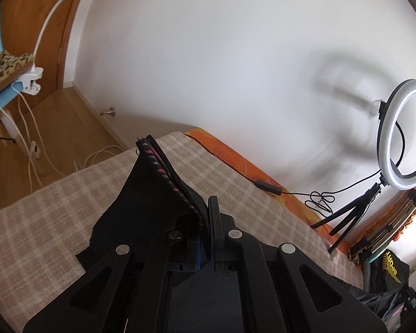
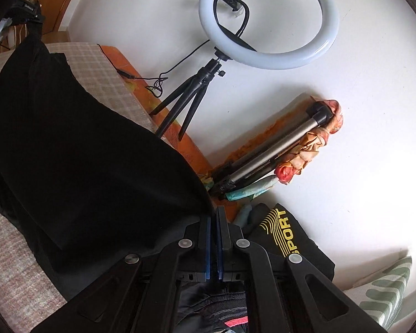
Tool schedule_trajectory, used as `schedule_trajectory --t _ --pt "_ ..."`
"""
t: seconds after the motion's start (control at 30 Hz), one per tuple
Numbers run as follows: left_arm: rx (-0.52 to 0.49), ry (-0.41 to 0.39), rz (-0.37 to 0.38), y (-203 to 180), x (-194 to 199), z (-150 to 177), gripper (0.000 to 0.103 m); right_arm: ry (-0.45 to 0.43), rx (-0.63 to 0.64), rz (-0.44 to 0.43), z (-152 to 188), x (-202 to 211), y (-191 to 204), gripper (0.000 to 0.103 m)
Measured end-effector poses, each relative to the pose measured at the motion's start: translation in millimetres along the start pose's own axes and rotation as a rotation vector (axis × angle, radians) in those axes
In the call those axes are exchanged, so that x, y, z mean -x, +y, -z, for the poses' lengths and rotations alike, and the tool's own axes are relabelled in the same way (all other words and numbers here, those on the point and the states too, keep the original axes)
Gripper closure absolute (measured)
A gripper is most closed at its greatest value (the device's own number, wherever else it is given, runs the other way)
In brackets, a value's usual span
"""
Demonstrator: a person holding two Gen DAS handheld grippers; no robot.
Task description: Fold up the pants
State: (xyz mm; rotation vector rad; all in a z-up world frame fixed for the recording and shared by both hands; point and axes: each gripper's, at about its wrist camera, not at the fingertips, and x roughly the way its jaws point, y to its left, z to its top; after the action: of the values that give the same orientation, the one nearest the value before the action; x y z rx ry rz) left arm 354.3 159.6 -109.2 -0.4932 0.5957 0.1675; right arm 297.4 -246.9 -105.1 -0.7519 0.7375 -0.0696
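Observation:
The black pants (image 1: 141, 202) have a waistband with pink and grey stripes (image 1: 163, 172). My left gripper (image 1: 205, 216) is shut on the waistband edge and holds it up off the checked bed cover (image 1: 55, 222). In the right wrist view the pants (image 2: 83, 152) hang as a wide black sheet to the left. My right gripper (image 2: 215, 222) is shut on the edge of that cloth, lifted above the bed. The striped waistband also shows below the fingers (image 2: 235, 320).
A ring light on a small tripod (image 2: 269, 22) stands at the bed's far edge by the white wall, also in the left wrist view (image 1: 402, 136). A folded tripod (image 2: 277, 149) and a black "SPORT" bag (image 2: 283, 236) lie beside it. A clamp lamp (image 1: 30, 80) and wooden floor are on the left.

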Motion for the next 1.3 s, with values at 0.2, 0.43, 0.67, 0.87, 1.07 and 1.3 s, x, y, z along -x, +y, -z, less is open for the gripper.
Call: schedule_trajectory --t 0.2,0.43,0.67,0.87,1.07,1.3 --pt "-0.050 0.069 -0.072 -7.1 -50.9 7.2 0.100 0.106 0.047 -0.030 2.2 -69.9 19.5 0.103" --pt "-0.104 0.165 -0.104 -15.0 -91.5 4.9 0.096 0.217 0.067 -0.079 6.2 -130.8 31.2 0.103" --pt "-0.100 0.225 -0.102 -16.0 -103.1 -11.2 0.074 0.267 0.092 -0.083 14.8 -151.5 38.7 0.103" --pt "-0.075 0.153 -0.127 17.5 -70.8 -48.3 0.064 0.274 0.000 -0.076 15.3 -155.4 26.5 0.069" --pt "-0.099 0.141 -0.131 58.6 -38.9 -53.8 0.064 0.190 -0.074 -0.067 15.1 -117.4 19.1 0.042" --pt "-0.095 0.301 -0.100 93.3 -55.4 -8.8 0.064 0.033 -0.162 -0.264 3.6 -22.9 40.7 0.037"
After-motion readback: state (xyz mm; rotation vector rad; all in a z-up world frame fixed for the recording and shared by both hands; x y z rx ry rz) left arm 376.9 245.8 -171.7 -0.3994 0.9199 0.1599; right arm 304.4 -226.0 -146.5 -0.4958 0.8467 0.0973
